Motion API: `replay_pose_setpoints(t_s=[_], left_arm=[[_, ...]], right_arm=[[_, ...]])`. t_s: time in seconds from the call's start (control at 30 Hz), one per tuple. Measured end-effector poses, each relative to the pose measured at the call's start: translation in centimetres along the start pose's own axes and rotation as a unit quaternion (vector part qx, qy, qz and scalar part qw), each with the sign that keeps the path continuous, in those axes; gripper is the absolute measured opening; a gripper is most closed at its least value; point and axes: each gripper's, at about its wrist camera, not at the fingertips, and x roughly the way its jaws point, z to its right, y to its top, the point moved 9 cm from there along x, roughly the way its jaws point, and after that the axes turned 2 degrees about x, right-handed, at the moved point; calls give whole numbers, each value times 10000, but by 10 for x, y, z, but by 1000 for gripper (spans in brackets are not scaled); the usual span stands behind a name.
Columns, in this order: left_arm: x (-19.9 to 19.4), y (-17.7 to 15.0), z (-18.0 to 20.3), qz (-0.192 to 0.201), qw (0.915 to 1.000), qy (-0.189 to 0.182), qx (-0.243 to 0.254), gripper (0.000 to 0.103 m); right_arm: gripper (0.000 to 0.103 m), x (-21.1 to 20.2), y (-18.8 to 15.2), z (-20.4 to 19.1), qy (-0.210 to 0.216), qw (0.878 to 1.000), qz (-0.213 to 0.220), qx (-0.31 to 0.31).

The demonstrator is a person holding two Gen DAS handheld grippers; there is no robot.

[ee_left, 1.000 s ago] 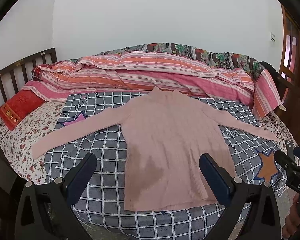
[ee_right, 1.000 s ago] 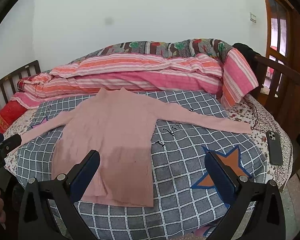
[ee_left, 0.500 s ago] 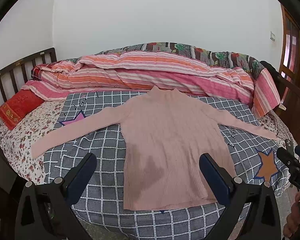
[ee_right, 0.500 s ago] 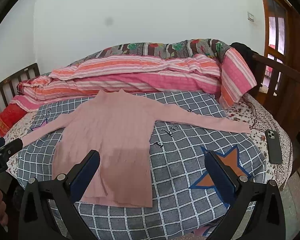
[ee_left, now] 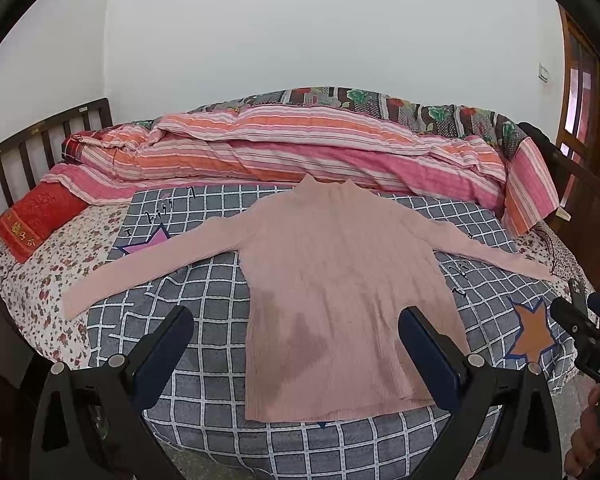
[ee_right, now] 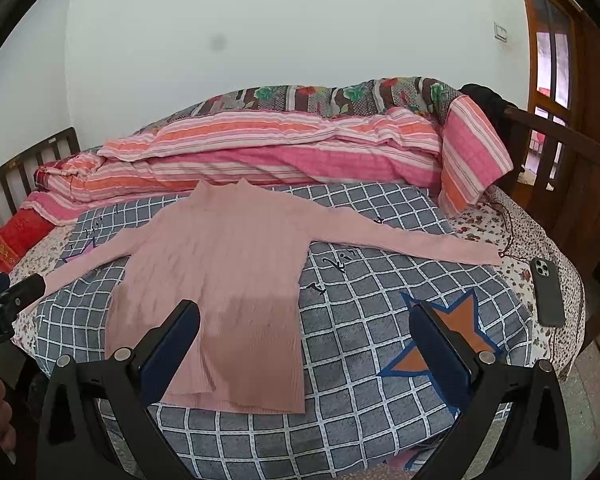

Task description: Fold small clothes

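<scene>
Both claws (ee_left: pixel 294 324) (ee_right: pixel 308 322) wide, sweater (ee_left: pixel 340 288) flat

Bed (ee_left: pixel 40 272) w/ floral sheet — grey checked blanket (ee_left: pixel 204 288), striped quilt (ee_left: pixel 300 152), red pillow (ee_left: pixel 36 216), phone (ee_right: pixel 546 292).

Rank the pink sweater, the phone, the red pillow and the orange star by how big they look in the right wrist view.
1. pink sweater, by far
2. orange star, partly behind the right gripper, so unsure
3. red pillow and phone look alike; the pillow lies farther off
</scene>
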Motion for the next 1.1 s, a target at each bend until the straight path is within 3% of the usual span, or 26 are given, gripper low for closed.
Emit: replay_pose_setpoints(t_s=[0.67, 0.83, 1.1], left_arm=[[11, -3, -13, -24, 10000, -45, -86, 103], [37, -14, -28, -189, 9996, 147, -165, 103], [117, -49, -71, -707, 9956, 151, -591, 103]], right_arm=[[103, 11, -4, -2, 58, 10000, -44, -10], [103, 36, -16, -3, 64, 9995, -292, -87], [103, 108, -46, -7, -149, 9965, -754, -342]])
